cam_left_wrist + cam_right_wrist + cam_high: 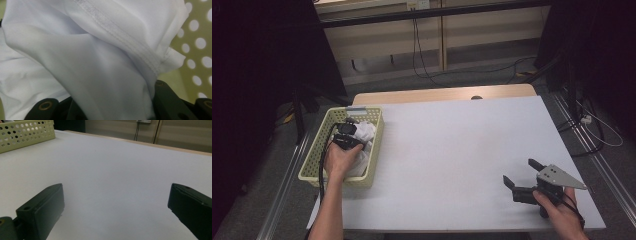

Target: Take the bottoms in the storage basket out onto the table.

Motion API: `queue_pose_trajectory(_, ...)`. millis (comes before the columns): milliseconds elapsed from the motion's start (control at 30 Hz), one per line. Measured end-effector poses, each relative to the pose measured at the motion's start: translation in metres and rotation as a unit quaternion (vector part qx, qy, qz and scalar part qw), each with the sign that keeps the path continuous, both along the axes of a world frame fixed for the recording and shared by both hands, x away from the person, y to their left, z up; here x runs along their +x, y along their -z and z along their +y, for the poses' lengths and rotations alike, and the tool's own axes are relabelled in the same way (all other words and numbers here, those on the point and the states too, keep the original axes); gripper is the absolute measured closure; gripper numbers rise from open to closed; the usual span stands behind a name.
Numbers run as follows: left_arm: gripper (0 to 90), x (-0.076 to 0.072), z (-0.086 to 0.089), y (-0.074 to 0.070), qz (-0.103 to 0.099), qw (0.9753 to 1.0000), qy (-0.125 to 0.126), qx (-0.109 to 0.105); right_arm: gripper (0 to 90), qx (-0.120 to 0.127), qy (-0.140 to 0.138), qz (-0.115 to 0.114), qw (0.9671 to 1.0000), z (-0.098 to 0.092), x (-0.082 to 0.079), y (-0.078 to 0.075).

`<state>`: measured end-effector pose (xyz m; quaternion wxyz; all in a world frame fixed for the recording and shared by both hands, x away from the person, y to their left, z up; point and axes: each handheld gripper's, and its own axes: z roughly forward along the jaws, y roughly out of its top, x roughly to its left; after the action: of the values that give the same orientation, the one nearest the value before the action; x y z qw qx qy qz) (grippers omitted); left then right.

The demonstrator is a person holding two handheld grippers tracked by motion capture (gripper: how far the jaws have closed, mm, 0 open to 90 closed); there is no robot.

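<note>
A white cloth (366,132) lies bunched in a pale yellow-green perforated basket (312,155) at the table's left edge. My left gripper (348,131) is down inside the basket, held by a hand, and its jaws close on a fold of the cloth (87,50). A stitched hem runs across the cloth in the left gripper view, with the basket wall (197,50) behind it. My right gripper (519,171) rests near the table's front right corner. It stands open, with nothing between its jaws, just bare white tabletop (116,170).
The white table (462,145) stretches between the two grippers. The basket (25,135) appears far off to the left in the right gripper view. Cables and dark stands sit on the floor beyond the table's far edge.
</note>
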<state>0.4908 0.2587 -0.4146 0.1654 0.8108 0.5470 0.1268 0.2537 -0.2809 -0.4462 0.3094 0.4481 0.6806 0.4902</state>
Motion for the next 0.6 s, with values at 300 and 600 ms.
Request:
queue_pose_trajectory(300, 70.6, -0.006, 0.007, -0.013, -0.057, 0.9976, -0.018, -0.034, 0.3, 0.0, 0.001, 0.0, 1.0, 0.0, 0.001, 0.0)
queue_pose_trajectory(600, 70.5, -0.015, 0.011, -0.028, -0.108, 0.9922, -0.021, -0.059, 0.4, -0.001, 0.001, 0.0, 1.0, 0.0, 0.0, 0.0)
